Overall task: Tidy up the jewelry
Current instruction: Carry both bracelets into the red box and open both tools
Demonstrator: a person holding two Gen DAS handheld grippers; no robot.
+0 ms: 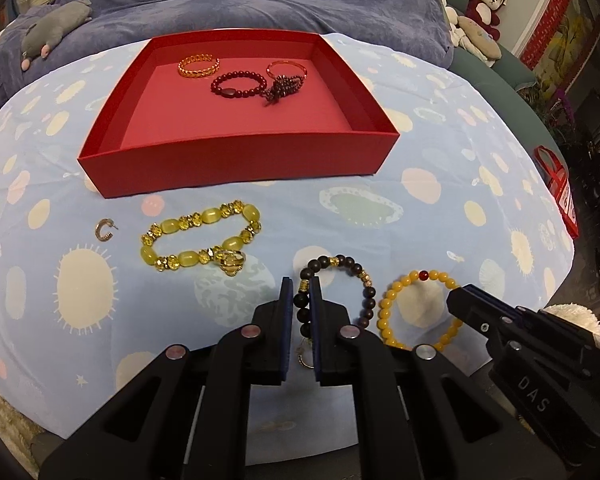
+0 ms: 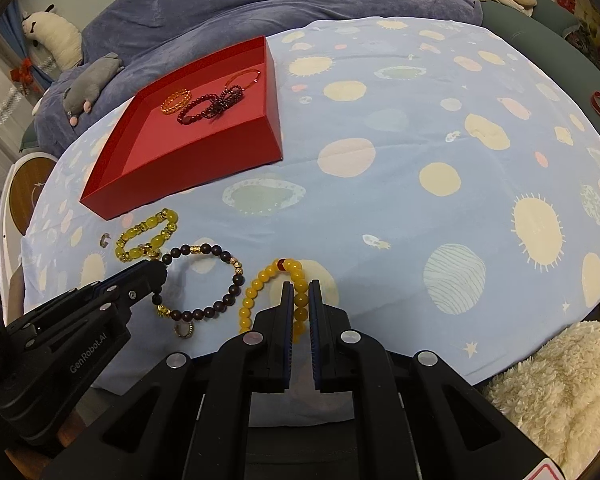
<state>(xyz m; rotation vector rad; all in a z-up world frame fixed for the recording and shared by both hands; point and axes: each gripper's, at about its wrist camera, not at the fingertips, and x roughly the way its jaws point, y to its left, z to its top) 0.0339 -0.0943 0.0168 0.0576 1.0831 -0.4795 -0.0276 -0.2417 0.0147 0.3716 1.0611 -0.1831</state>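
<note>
Both claws were pinching beads: the left claw (image 1: pixel 301 286) squeezed the dark bracelet (image 1: pixel 364 280) and the right claw (image 2: pixel 300 286) squeezed the yellow bracelet (image 2: pixel 260 284). These two lay side by side on the spotty blue cloth (image 2: pixel 420 208), near the claws. Farther back sat the red box (image 1: pixel 236 168) with four more pieces inside, and a green bracelet (image 1: pixel 196 240) lay just in front of it.

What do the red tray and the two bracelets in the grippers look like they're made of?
Red tray: likely matte cardboard, with thin flat walls and crisp folded corners. Dark bracelet in the left gripper: probably wood, dull brown beads, shiny gold-coloured spacers. Yellow bracelet in the right gripper: glossy opaque beads, resin or amber-like stone; can't tell which.
</note>
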